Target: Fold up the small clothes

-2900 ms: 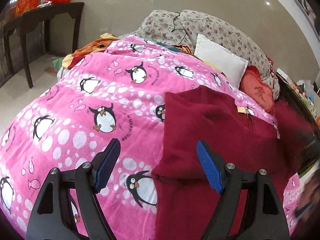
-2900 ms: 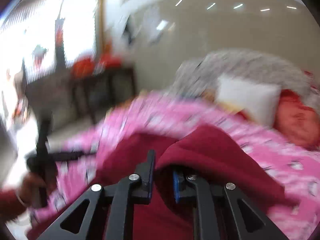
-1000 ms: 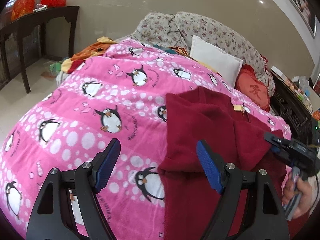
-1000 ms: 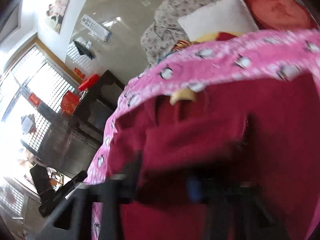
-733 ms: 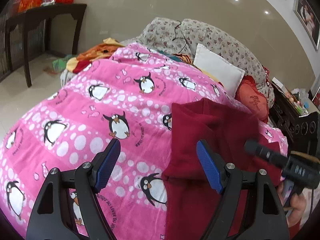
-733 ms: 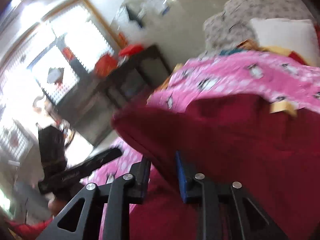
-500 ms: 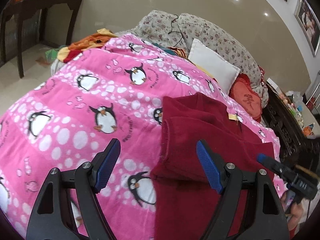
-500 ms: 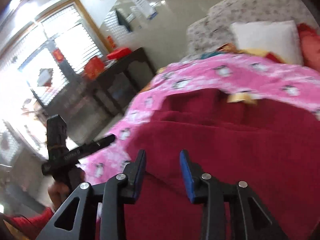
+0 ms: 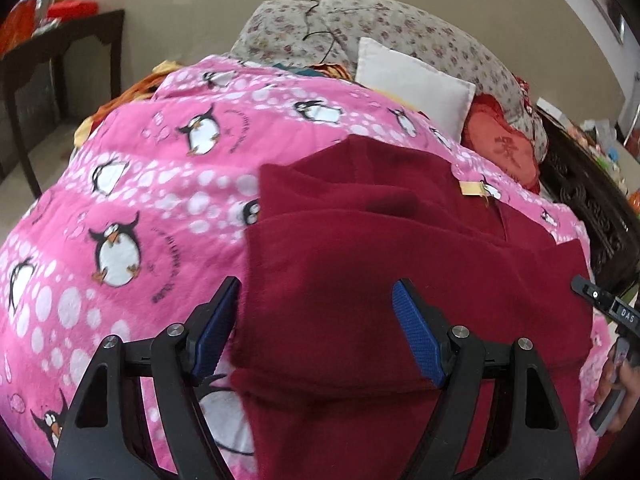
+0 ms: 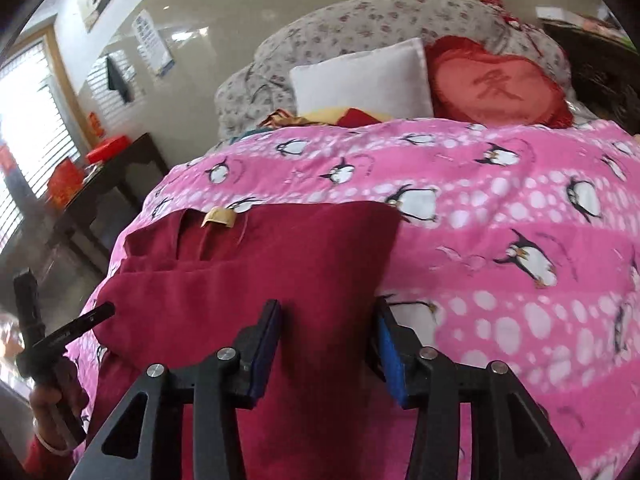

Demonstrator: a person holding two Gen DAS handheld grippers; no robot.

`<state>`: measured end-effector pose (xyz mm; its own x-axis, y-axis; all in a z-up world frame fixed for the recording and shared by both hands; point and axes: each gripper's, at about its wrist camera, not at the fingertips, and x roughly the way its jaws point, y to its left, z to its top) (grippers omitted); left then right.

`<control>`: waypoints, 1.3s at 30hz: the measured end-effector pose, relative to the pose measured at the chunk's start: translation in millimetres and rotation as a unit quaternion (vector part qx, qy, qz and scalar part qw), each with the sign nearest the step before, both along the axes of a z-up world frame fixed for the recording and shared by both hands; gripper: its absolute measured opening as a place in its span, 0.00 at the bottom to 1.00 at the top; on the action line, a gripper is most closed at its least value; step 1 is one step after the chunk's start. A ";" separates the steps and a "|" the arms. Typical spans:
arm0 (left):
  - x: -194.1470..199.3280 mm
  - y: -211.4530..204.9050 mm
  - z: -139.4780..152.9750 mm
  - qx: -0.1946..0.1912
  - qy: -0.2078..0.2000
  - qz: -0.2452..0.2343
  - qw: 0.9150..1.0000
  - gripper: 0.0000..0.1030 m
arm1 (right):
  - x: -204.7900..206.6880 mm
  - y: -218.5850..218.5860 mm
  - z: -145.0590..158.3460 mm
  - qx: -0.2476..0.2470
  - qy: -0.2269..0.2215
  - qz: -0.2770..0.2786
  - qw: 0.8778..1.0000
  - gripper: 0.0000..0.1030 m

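1. bedroom, glossy beige wall [image 9: 192, 8]; bed covered by a pink penguin blanket [image 9: 168, 184], dark wooden side table [image 9: 60, 44] off to the left with red boxes on top
2. dark red garment [image 9: 360, 264] lies on the blanket, toward the near edge of the bed, partly folded: one layer doubled over another, a fold ridge running across it; small tan label [image 9: 471, 188] at its far edge, by the neck opening
3. left gripper [image 9: 316, 324] hangs just over the garment's left portion, jaws wide apart, blue pads [image 9: 416, 332] clear of the cloth; left pad sits at the garment's left edge where it meets the blanket, nothing pinched
4. right gripper [image 10: 328, 352] over the garment's right side, jaws moderately apart, cloth seen between them but pads not pressing it; right pad sits at the garment's right edge
5. each wrist view shows the other gripper at its margin, held in a hand [image 10: 56, 396]; red sleeve cuff at the wrist
6. at the head of the bed: white pillow [image 10: 364, 80], red heart-shaped cushion [image 10: 496, 84], floral grey bedding [image 9: 400, 28] heaped behind; some orange and yellow cloth at the blanket's far left edge
7. bright window with blinds at left in the right wrist view
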<state>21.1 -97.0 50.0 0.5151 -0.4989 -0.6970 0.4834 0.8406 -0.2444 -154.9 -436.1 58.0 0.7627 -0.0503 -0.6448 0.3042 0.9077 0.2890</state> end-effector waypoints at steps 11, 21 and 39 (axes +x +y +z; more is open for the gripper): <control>11.6 -16.1 -21.9 0.042 0.000 0.016 0.999 0.76 | -0.5 -20.1 -5.9 -0.126 0.049 -0.075 0.988 0.04; -6.4 17.6 2.7 0.017 -0.008 0.029 0.999 0.76 | -48.1 -2.2 32.5 -0.043 -0.023 -0.035 0.998 0.20; -14.1 14.8 -21.6 0.051 0.010 0.022 0.998 0.77 | -45.7 35.0 -4.7 -0.108 0.074 -0.015 0.991 0.44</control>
